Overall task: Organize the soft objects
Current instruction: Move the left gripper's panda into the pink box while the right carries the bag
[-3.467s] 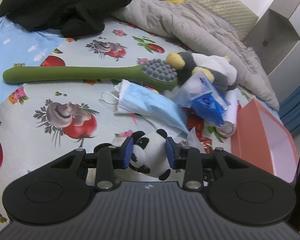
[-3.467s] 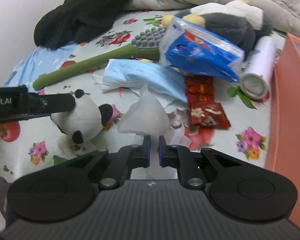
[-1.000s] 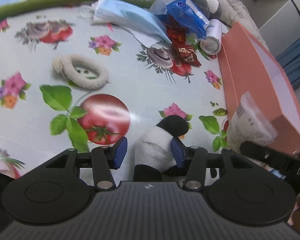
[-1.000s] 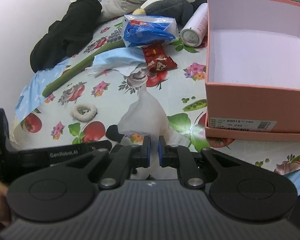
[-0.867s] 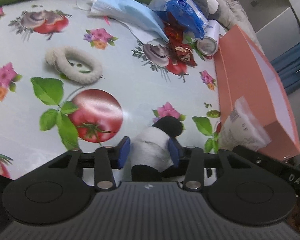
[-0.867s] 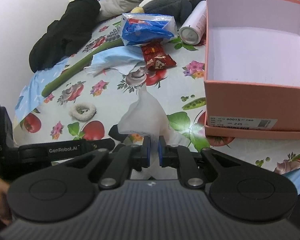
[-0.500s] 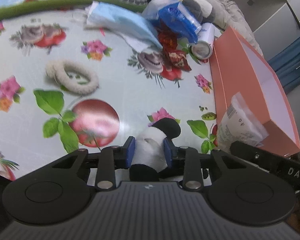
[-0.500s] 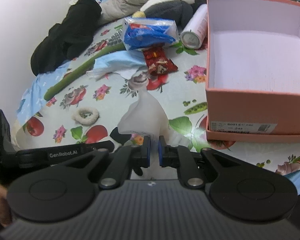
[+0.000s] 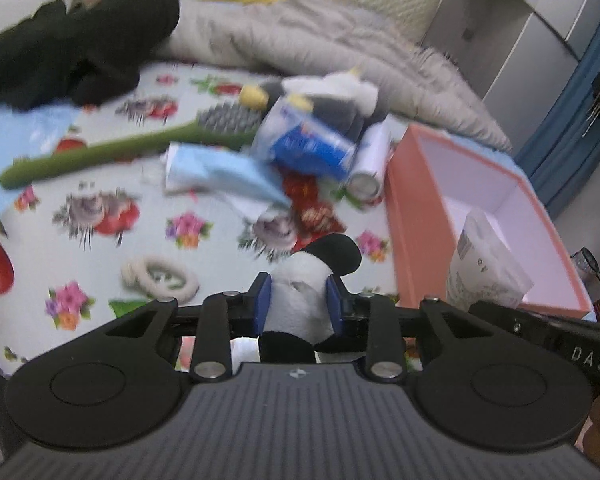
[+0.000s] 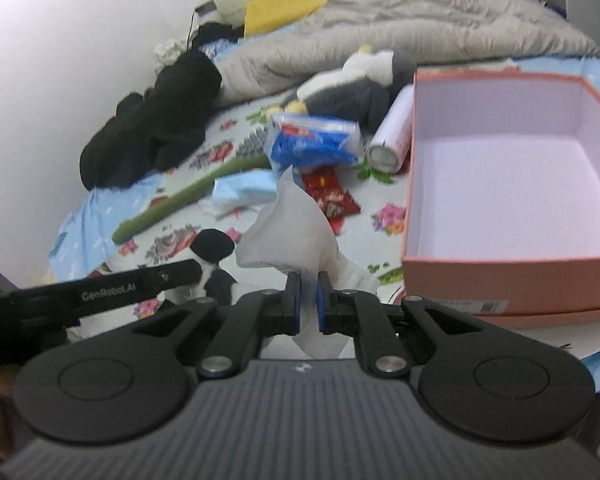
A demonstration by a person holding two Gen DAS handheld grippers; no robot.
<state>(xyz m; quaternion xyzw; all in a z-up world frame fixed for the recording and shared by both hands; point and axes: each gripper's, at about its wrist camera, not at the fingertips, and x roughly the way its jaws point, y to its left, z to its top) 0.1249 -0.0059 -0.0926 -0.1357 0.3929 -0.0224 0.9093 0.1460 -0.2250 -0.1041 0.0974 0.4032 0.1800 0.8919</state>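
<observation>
Your left gripper has just clenched on the panda. Your right gripper pinches the bag, just beside the box wall; its inside lies bare.

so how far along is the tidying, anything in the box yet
Nothing is packed yet: the pink box looks empty. In hand: the left gripper is clamped on the panda plush, its jaws having just closed on it, and the right gripper is shut on a white plastic bag. Left on the bed: the penguin plush, face masks and fluffy ring.
</observation>
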